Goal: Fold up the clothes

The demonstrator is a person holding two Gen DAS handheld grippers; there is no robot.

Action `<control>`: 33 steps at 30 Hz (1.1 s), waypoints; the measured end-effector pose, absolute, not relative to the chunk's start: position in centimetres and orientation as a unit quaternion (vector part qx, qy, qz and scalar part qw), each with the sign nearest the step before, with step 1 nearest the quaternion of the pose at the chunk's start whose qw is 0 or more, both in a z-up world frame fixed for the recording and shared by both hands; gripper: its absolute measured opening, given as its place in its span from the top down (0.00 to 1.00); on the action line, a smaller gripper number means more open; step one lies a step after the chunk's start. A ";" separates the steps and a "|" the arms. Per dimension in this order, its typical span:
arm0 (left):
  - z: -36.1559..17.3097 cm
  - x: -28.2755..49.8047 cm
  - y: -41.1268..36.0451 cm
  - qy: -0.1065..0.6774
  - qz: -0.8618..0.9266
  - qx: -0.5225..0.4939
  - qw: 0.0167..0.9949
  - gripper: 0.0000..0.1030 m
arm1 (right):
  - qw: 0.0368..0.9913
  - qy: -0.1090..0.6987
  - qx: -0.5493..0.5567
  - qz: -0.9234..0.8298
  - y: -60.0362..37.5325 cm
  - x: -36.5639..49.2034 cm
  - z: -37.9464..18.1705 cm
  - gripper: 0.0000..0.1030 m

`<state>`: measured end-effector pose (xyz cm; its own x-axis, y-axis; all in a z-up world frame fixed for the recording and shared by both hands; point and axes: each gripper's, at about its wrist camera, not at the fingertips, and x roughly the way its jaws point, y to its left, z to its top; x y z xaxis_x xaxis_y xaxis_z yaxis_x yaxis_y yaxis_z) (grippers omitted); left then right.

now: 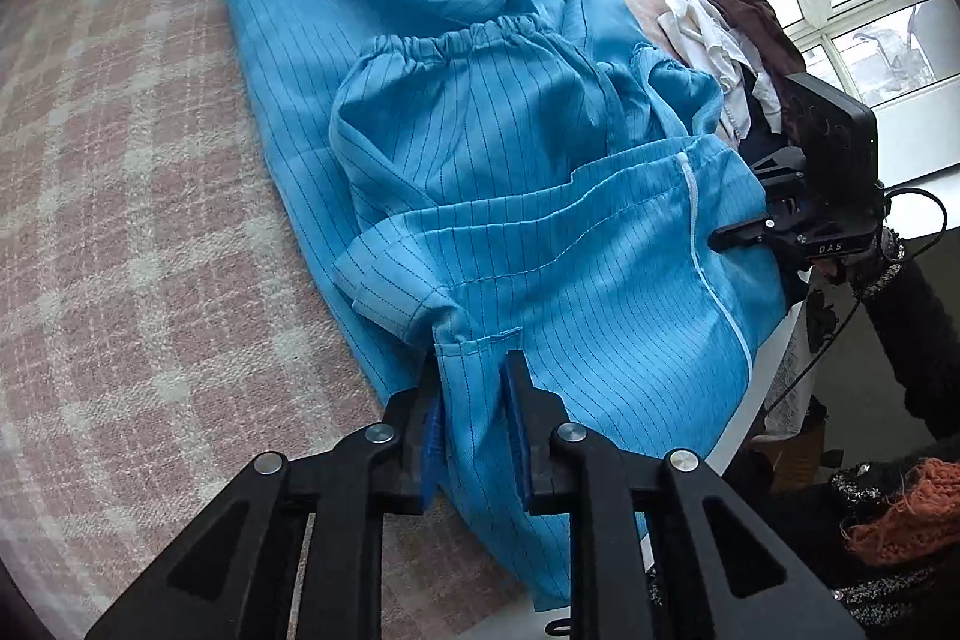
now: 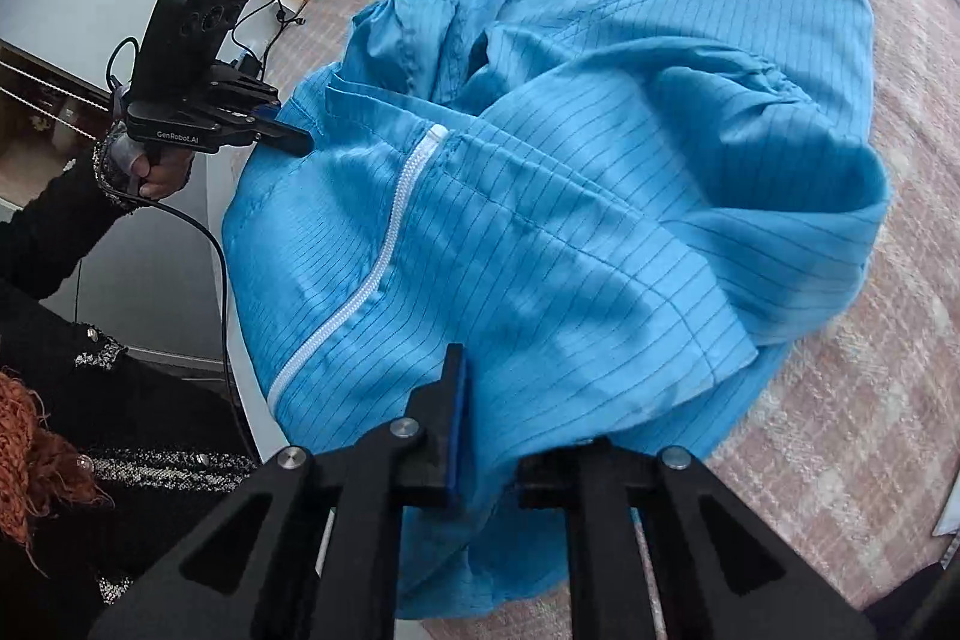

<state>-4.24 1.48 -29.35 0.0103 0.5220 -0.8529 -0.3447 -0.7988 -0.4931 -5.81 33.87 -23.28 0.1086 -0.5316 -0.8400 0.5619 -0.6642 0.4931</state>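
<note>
Both grippers' fingers clamp the blue garment (image 1: 510, 196); only the left view shows the clothes pile (image 1: 738, 34).

The coat (image 1: 492, 196) is bright blue with thin dark pinstripes, and its zip (image 2: 384, 250) is white. Under it the cover (image 1: 138, 220) is a check of dusty pink and cream. Each tool (image 1: 474, 418) is black with blue pads (image 2: 457, 418). The pile of clothes (image 1: 738, 34) by the window is white and brown. The person's sleeve (image 2: 48, 232) is black, and the scarf (image 2: 24, 454) is orange.
</note>
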 end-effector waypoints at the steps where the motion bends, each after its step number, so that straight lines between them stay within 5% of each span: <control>1: -28.9 -4.2 1.4 -0.060 0.705 -0.638 0.305 0.79 | 0.405 0.007 0.627 -0.665 34.1 -5.9 -23.3 0.79; 3: -27.2 -3.7 1.4 -0.033 0.717 -0.626 0.305 0.75 | 0.400 0.016 0.623 -0.672 34.7 -5.5 -22.1 0.66; 5: -25.1 -3.5 1.4 -0.013 0.731 -0.611 0.302 0.75 | 0.398 0.020 0.617 -0.679 35.4 -5.2 -20.8 0.64; 9: -21.7 -4.4 3.2 0.017 0.752 -0.575 0.321 0.74 | 0.365 0.007 0.589 -0.721 37.3 -7.1 -18.6 0.64; 18: -25.0 -11.0 6.4 0.004 0.739 -0.593 0.321 0.75 | 0.271 0.020 0.569 -0.776 36.6 -14.7 -20.6 0.64; 33: -27.7 -19.2 10.5 0.033 0.729 -0.590 0.345 0.75 | 0.317 0.070 0.566 -0.758 31.4 -16.0 -23.0 0.64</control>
<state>-19.17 10.52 -27.73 -0.0651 0.4638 -0.8835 -0.5420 -0.7599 -0.3590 -16.04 31.43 -23.02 -0.1576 -0.4009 -0.9024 0.5599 -0.7891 0.2528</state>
